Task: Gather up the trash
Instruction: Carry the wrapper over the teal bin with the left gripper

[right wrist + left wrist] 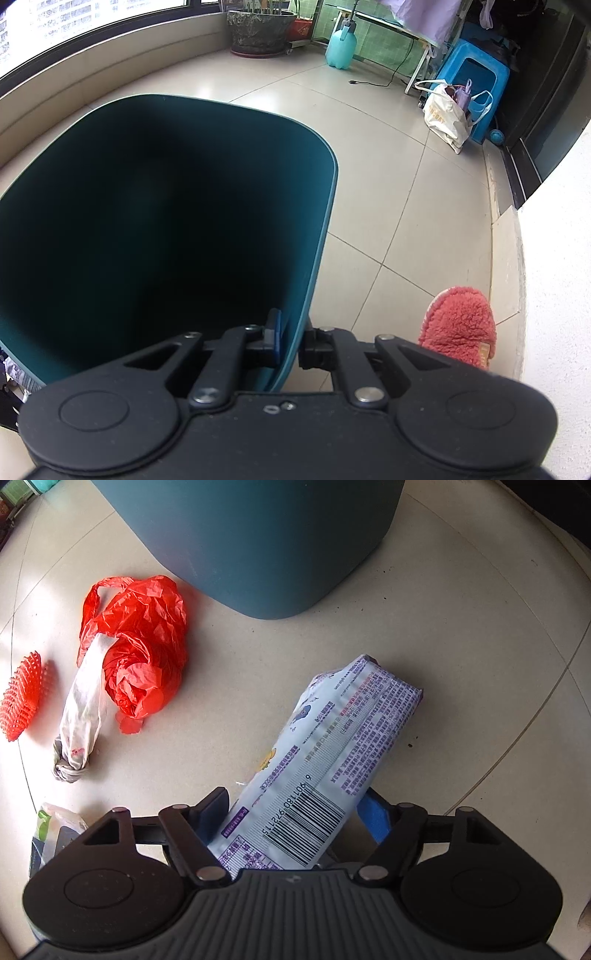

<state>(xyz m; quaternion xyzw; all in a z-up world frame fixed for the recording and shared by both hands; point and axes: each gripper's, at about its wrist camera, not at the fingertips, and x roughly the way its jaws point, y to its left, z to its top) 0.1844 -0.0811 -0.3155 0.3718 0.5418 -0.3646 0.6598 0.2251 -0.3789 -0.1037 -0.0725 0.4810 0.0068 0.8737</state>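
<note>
My left gripper (pixel 295 812) is shut on a white and purple snack packet (pixel 325 760), held above the tiled floor and pointing toward the dark teal trash bin (pixel 258 542). A crumpled red plastic bag (pixel 140 650), a twisted white wrapper (pixel 83 709) and a red mesh net (pixel 24 698) lie on the floor to the left. My right gripper (pixel 290 341) is shut on the rim of the trash bin (pixel 321 229), one finger inside and one outside. The bin's inside is dark.
A white and green packet (pixel 51 823) lies by the left gripper's edge. A pink fluffy slipper (pixel 461 325) is at the right. Farther off stand a plant pot (pixel 260 27), a turquoise sprayer (pixel 341 48), a blue stool (pixel 476 77) and a white bag (pixel 447 114).
</note>
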